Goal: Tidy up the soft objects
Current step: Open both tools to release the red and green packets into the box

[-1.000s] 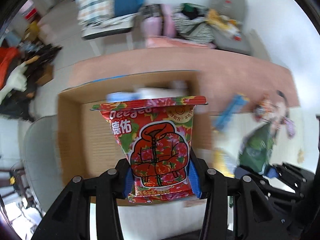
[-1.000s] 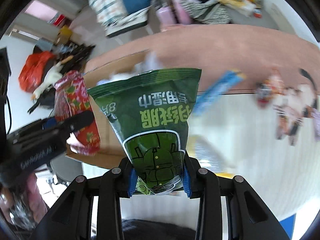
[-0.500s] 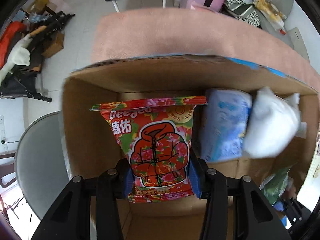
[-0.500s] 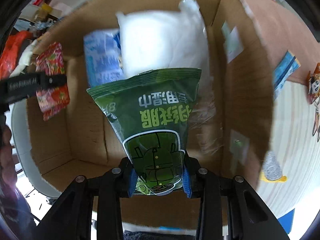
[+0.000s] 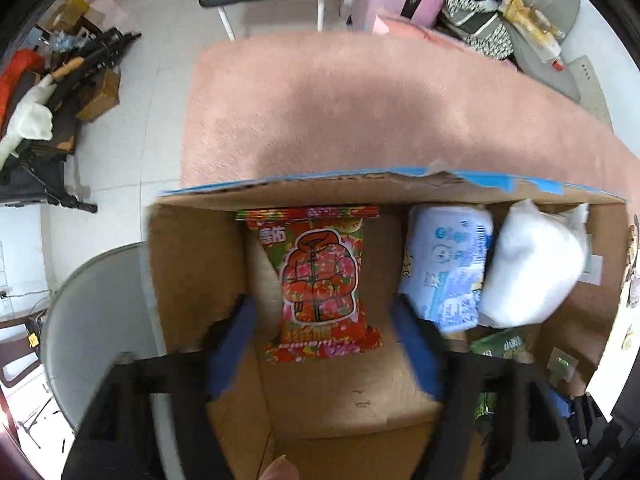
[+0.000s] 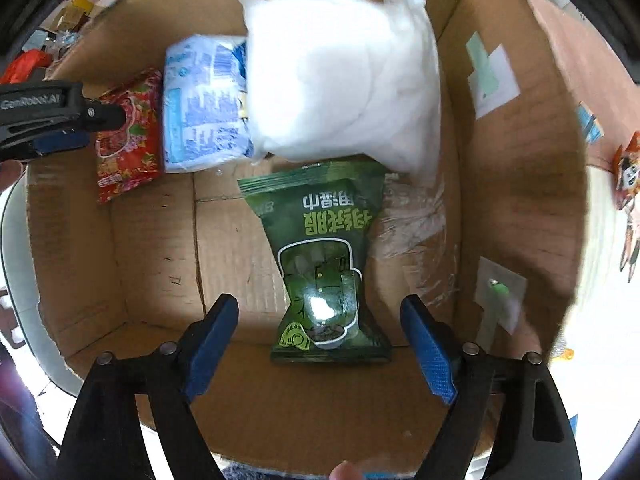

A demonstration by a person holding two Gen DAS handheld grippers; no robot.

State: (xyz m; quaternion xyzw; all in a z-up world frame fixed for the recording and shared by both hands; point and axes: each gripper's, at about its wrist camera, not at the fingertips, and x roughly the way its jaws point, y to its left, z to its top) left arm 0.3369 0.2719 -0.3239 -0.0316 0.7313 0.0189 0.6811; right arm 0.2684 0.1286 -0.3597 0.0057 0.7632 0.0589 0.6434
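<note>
Left gripper (image 5: 320, 344), right gripper (image 6: 320, 344) jaws just opened; red packet (image 5: 322, 280), green packet (image 6: 324, 256) loose on cardboard box (image 6: 520, 200) floor; white bag (image 6: 340, 76) overlaps blue pack (image 6: 204, 108) at far wall; left fingers (image 5: 230, 344) blurred

I read "GenRobot.AI" in white on the black arm (image 6: 40, 110) at the left edge of my right view. The red packet (image 5: 320, 284) bears "德佑" at its upper left. The green packet (image 6: 324, 256) shows upside-down "羽绒服" in large yellow-green characters.
</note>
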